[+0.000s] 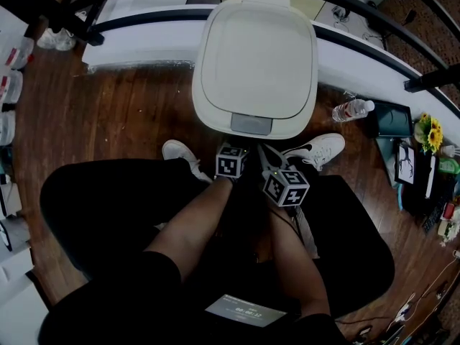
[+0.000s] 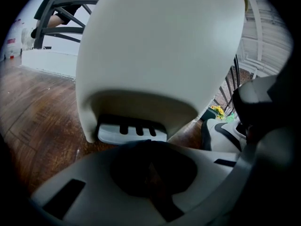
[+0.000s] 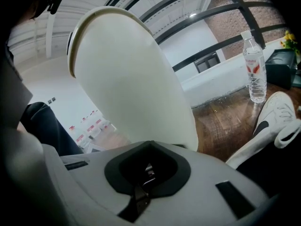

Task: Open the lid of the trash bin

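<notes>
A cream trash bin stands on the wood floor straight ahead, its lid [image 1: 256, 56] down, with a grey push tab [image 1: 251, 124] at the near edge. In the left gripper view the bin's body [image 2: 160, 46] fills the frame above a grey foot pedal [image 2: 131, 133]. My left gripper [image 1: 233, 151] and right gripper [image 1: 272, 160] hang side by side just short of the bin's front, over the person's knees. Both touch nothing. The left gripper's [image 2: 150, 173] jaws are closed together, empty. The right gripper [image 3: 146, 173] is likewise shut, with the bin [image 3: 127, 84] close in front.
White shoes [image 1: 320, 149] [image 1: 180, 153] rest on either side of the bin's foot. A water bottle [image 1: 352, 110] [image 3: 253, 69] stands on the floor to the right, near a dark box and yellow flowers [image 1: 431, 131]. A white ledge [image 1: 136, 38] with black rails runs behind the bin.
</notes>
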{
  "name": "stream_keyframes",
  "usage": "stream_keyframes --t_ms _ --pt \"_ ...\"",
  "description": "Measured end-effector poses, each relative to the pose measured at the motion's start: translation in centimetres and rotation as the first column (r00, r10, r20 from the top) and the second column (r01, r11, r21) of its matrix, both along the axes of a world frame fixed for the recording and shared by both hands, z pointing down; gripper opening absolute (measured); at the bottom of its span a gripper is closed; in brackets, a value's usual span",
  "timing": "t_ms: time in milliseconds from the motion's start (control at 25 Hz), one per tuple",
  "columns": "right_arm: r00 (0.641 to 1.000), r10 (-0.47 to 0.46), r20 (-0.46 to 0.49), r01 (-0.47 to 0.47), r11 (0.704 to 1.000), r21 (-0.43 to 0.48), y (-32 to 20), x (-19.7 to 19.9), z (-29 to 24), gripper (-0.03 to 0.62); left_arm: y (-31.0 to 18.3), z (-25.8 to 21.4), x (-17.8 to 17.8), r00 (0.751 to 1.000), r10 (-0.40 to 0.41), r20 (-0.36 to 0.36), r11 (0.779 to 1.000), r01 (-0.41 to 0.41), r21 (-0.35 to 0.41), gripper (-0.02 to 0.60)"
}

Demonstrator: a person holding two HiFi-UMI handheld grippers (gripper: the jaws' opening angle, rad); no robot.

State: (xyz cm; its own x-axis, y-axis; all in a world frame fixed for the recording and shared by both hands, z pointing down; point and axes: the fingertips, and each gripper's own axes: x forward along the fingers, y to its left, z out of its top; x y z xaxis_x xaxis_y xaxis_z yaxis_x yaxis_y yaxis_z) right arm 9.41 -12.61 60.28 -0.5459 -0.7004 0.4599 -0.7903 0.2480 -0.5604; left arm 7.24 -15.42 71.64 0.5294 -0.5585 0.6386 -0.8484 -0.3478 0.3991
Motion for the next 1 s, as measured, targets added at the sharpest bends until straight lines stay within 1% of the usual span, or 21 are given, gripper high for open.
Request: stream_keyframes --t_ms 120,240,320,400,520,600,720,800,840,1000 --pt "0.999 -0.031 -0.011 0.031 0.999 0.013 0.4 -0.1 -0.5 0.015 0.4 -1.8 0.5 0.998 0.061 0.009 0.998 -0.061 0.027 0.038" --pt "0.997 -0.073 -0.007 0.074 0.996 0.040 1.1 -0.6 -2.0 0.015 1.4 -4.7 0.6 0.991 0.134 -0.013 0.988 -0.133 0.073 0.038" --pt "0.993 -0.114 0.009 0.113 0.990 0.081 1.5 -1.5 -3.8 0.014 2.0 -6.9 -0.4 0.986 0.165 -0.017 0.981 -0.163 0.105 0.038" --pt "0.989 -0.149 0.014 0.146 0.980 0.136 2.1 -2.3 -5.7 0.015 2.8 -9.2 -1.2 0.980 0.193 -0.039 0.974 -0.187 0.126 0.038" --pt "0.984 -0.176 -0.018 0.175 0.959 0.223 3.3 -3.1 -8.5 0.015 4.3 -12.8 -1.7 0.967 0.252 -0.050 0.953 -0.239 0.185 0.040" --pt "0.983 -0.176 -0.045 0.181 0.944 0.275 4.2 -3.3 -10.4 0.015 5.5 -15.5 -2.1 0.958 0.283 -0.050 0.933 -0.263 0.245 0.040" --pt "0.984 -0.162 -0.073 0.177 0.917 0.358 5.2 -3.3 -13.8 0.015 7.1 -19.9 -2.9 0.952 0.301 -0.058 0.903 -0.265 0.337 0.040" --pt "0.986 -0.145 -0.083 0.167 0.896 0.412 5.8 -2.9 -16.2 0.015 8.4 -23.0 -3.2 0.946 0.317 -0.068 0.876 -0.265 0.404 0.040" --pt "0.987 -0.137 -0.087 0.161 0.884 0.439 6.1 -2.8 -17.4 0.015 9.2 -24.7 -3.2 0.940 0.334 -0.068 0.855 -0.271 0.442 0.039" --pt "0.985 -0.129 -0.116 0.171 0.828 0.534 8.2 -3.1 -22.4 0.015 12.3 -31.6 -3.9 0.919 0.393 -0.034 0.756 -0.302 0.580 0.038"
